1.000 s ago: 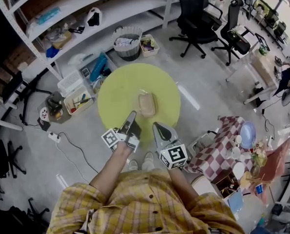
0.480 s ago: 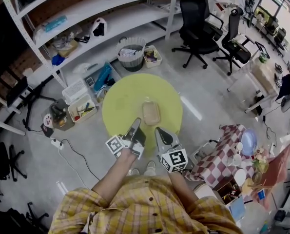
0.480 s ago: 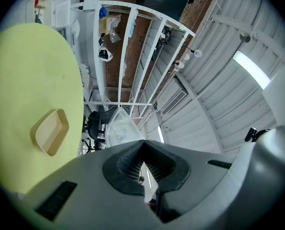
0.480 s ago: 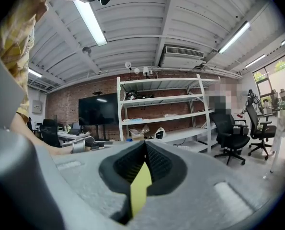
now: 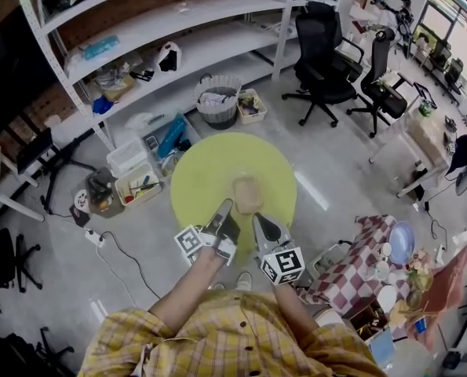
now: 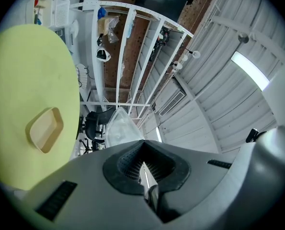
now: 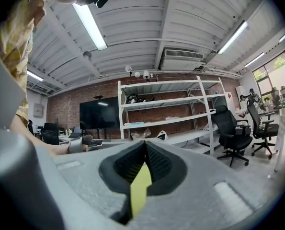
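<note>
1. head view: a small tray (image 5: pixel 247 192) lies on a round yellow-green table (image 5: pixel 206 175), a little right of the table's middle. it is shallow, pale beige, rectangular with rounded corners and a raised rim, and nothing shows inside it. the left gripper (image 5: pixel 226 206) is over the near edge of the table, its tip just near and left of the tray. the right gripper (image 5: pixel 257 217) is beside it, its tip just near and right of the tray. neither touches the tray. white shelving (image 5: pixel 162 22) runs along the far side, and black office chairs (image 5: pixel 327 49) stand far right.

2. left gripper view: the left gripper (image 6: pixel 143 144) has its jaws closed together with nothing between them. the tray (image 6: pixel 44 130) lies off to the left on the table (image 6: pixel 32 75), well clear of the jaws, with its rim catching light and its floor plain and bare.

3. right gripper view: the right gripper (image 7: pixel 144 144) also has its jaws pressed together and holds nothing. a yellow sliver shows through the slot below where they meet. the tray is out of sight here. the shelving (image 7: pixel 166 107) and a chair (image 7: pixel 231 133) stand far off.
</note>
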`<state>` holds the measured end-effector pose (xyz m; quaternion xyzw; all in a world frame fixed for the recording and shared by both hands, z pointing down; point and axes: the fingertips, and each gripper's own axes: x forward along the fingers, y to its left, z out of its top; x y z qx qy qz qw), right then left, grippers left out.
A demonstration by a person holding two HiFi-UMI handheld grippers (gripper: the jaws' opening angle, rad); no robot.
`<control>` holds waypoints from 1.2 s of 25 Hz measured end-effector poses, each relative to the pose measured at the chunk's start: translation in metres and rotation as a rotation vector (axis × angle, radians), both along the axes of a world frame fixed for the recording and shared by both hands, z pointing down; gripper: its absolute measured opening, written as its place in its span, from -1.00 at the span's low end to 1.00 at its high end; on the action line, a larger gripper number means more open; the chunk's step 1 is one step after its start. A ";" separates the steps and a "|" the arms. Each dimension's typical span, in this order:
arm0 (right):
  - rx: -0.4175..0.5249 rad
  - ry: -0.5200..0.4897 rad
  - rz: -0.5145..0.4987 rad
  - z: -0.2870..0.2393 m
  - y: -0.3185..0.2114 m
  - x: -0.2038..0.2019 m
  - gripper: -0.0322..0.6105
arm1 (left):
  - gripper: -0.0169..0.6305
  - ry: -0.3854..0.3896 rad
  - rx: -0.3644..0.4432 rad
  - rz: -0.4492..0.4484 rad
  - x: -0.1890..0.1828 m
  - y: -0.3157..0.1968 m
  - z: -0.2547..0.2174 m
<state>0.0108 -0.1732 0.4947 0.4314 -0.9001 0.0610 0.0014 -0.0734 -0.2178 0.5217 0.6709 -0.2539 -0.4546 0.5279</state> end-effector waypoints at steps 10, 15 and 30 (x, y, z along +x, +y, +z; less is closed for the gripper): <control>0.012 0.004 -0.015 -0.007 0.004 -0.001 -0.91 | -0.94 0.011 0.006 -0.014 0.002 0.008 -0.014; 0.023 0.013 -0.022 -0.012 0.006 -0.003 -0.91 | -0.94 0.027 0.015 -0.016 0.002 0.013 -0.025; 0.046 0.013 -0.007 -0.019 0.013 -0.001 -0.91 | -0.94 0.020 0.048 -0.044 -0.013 0.026 -0.042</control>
